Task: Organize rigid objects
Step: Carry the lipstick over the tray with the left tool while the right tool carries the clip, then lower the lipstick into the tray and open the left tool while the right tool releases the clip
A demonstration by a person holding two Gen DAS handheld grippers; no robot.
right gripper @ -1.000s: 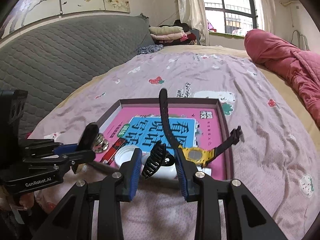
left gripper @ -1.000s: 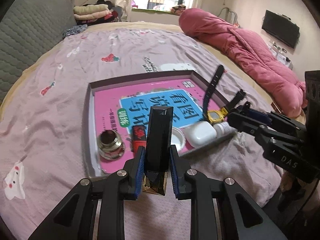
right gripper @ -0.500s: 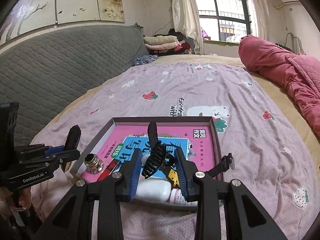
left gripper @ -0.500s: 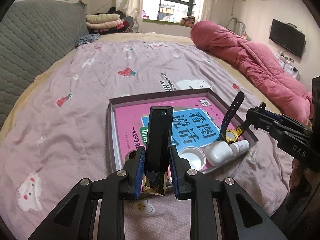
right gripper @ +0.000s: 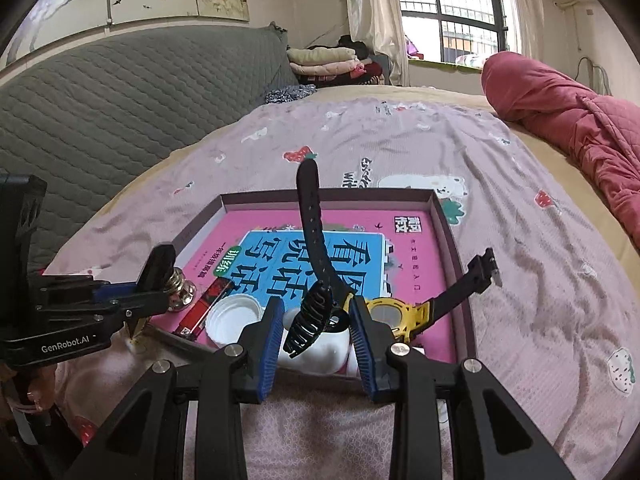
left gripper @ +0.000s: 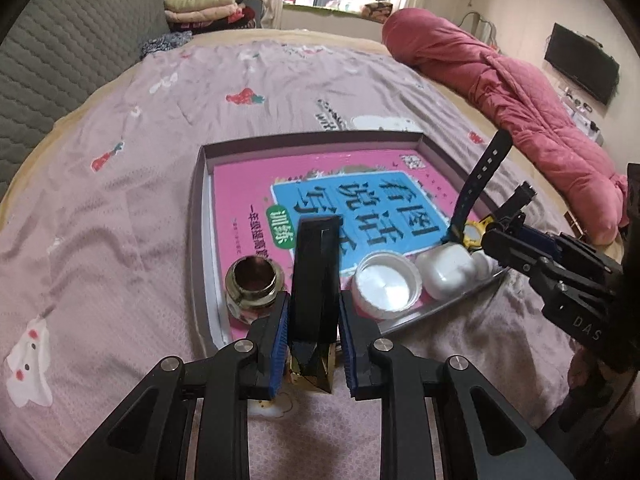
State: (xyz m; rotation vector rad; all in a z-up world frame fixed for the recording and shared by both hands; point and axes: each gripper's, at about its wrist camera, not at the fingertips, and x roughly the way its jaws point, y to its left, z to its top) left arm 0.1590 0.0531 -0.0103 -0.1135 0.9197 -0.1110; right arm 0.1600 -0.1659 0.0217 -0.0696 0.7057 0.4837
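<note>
The left gripper (left gripper: 313, 338) is clamped on a tall black box (left gripper: 316, 280) with a gold base, held upright just at the near edge of the shallow tray (left gripper: 199, 240). The right gripper (right gripper: 316, 330) grips a black hair claw (right gripper: 310, 318) between its blue pads, hovering over the tray's near rim; how tightly the pads press is hard to judge, since only the claw's ends seem to meet them.

In the left wrist view, the tray lies on the pink bedspread (left gripper: 120, 200) with a pink book (left gripper: 344, 204) covering its floor. At 10 o'clock from the box stands a small glass jar (left gripper: 254, 286); at 2 o'clock sits a white lid (left gripper: 386, 288), and beyond it, toward 3 o'clock, a white case (left gripper: 450, 270). A yellow watch (right gripper: 394, 316) with black straps rests at the tray's right near corner, one strap sticking up, the other hanging over the rim. A red lighter (right gripper: 206, 306) lies between jar and lid in the right wrist view. A rolled red quilt (left gripper: 500, 92) lies at 1 o'clock on the bed.
</note>
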